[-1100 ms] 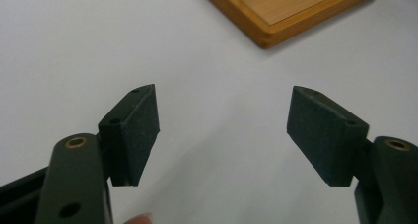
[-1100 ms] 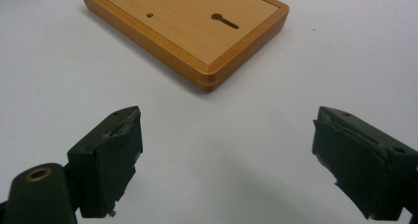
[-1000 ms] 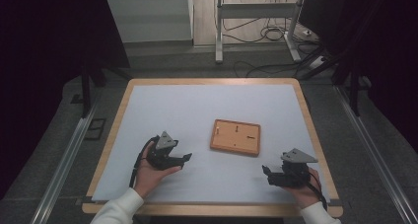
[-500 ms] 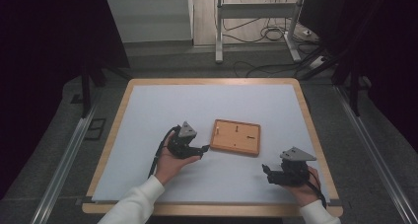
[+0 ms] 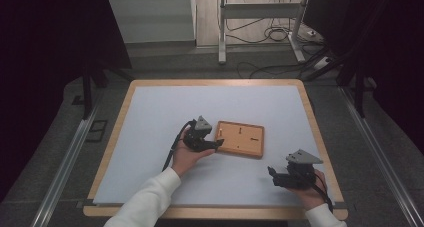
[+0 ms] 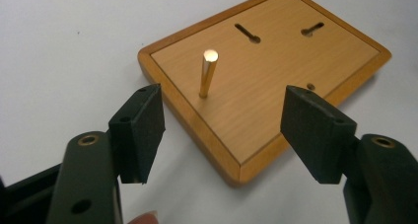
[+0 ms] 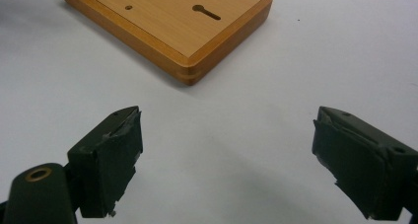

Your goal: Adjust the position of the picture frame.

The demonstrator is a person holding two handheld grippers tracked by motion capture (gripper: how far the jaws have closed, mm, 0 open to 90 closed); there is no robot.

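Wooden board (image 5: 240,138), a flat rectangular plaque with a raised rim, two keyhole slots and a thin brass pin (image 6: 207,73) standing upright near one edge, lay a little right of centre on the table as a person brought a hand-held tool toward it. Nearest the camera, the right gripper (image 5: 274,175) rested low by the table's near right corner, well apart from the board, its jaws spread wide and holding nothing. Farther in, the left gripper (image 5: 218,143) sat at the board's left edge, jaws likewise released, with the near corner and the pin framed between its pads (image 6: 140,128) in the left gripper view. The step in hand appeared to be a grasp at that end of the board or at the pin; done well, it would call for centring the target between the pads before closing, keeping the approach level, and squeezing gently, since a slim pin could bend or slip and a light board could skate on a smooth top. The table (image 5: 165,112) was a pale sheet bordered in light wood (image 5: 210,82). Beyond it stood a metal frame (image 5: 260,24) and loose cables (image 5: 272,34) on a grey floor, with dark surroundings on either side.
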